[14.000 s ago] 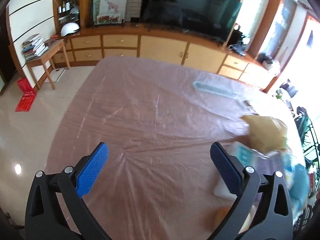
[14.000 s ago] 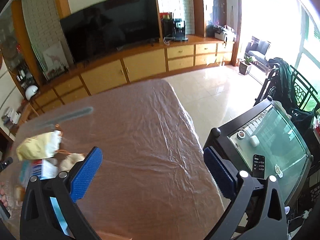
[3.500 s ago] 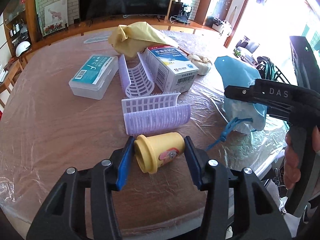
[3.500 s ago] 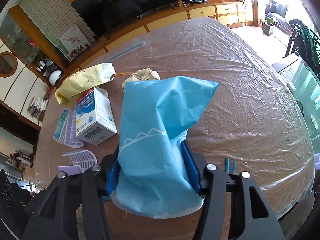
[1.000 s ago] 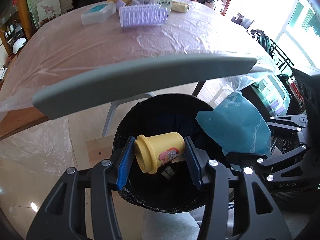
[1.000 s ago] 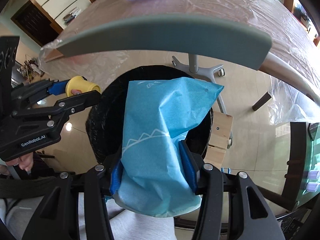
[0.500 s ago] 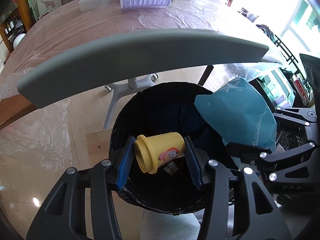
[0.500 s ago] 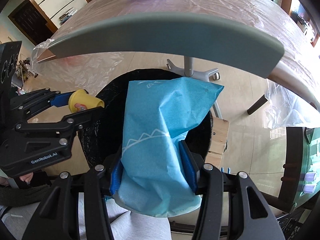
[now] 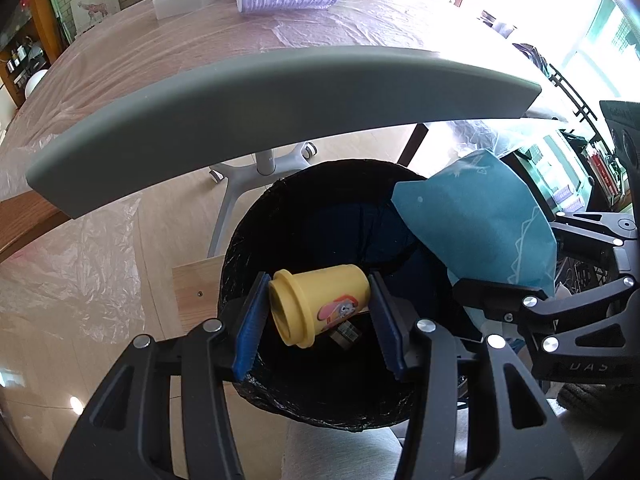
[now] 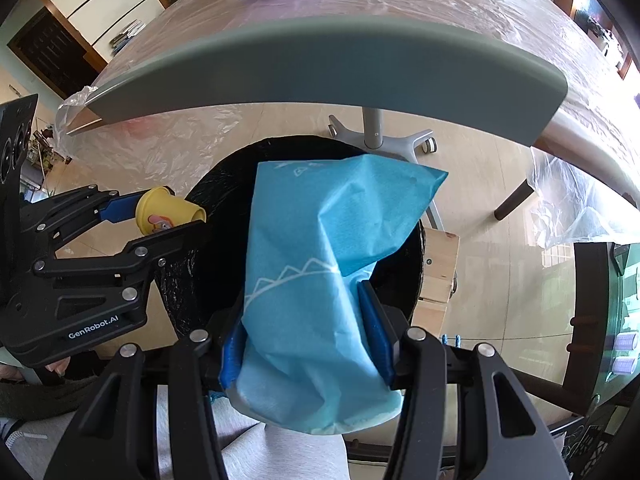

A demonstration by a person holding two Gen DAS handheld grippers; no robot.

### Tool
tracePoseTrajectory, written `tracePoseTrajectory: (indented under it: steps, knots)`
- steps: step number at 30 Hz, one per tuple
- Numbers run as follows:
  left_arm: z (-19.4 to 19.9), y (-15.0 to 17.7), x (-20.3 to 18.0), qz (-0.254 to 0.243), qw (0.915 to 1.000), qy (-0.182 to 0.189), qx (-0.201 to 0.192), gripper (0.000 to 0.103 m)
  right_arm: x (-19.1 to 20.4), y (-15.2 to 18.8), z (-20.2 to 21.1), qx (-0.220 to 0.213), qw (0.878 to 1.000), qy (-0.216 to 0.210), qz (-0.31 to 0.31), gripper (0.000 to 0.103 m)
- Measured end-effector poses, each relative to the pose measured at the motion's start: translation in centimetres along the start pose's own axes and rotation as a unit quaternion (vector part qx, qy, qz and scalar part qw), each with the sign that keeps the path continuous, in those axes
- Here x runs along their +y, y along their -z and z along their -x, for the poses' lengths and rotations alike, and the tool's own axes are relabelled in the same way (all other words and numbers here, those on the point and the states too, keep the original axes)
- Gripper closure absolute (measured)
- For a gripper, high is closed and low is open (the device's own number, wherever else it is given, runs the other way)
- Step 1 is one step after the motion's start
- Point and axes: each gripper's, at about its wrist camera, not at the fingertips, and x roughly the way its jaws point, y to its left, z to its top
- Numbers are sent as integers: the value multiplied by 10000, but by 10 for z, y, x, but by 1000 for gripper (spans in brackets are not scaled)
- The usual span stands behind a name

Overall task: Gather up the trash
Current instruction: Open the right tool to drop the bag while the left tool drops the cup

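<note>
Holding both pieces over the black bin (image 9: 240, 240), your left gripper (image 9: 318, 312) pinching the yellow cup (image 9: 320, 304) and right gripper (image 10: 304, 332) the blue bag (image 10: 320, 264), you next spread both jaws.

Wooden table (image 9: 120, 60), round-edged, covered in clear plastic sheeting, its near edge crossing the upper part of both views. Grey curved chair backrest (image 9: 280, 96) in front of that edge; grey wheeled chair base (image 9: 260, 168) on the tiled floor beneath. Loose plastic sheet (image 9: 72, 256) hanging to the floor at the table's left edge. Light wooden board (image 9: 196, 292) on the floor. Framed animal picture (image 9: 94, 8) leaning against a brick wall beyond the table's far left edge.
</note>
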Motion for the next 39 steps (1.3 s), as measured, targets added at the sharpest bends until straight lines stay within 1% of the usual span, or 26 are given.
tracePoseTrajectory:
  steps: [17,39]
  knots:
    - [0,-3,-4,-77,9999,-70,-15,53,5,-5,-3,57,9999,-19,145,53]
    - [2,-3,-4,-129,9999,-78,-32,52,5,-6,-6,111,9999,-9,99,53]
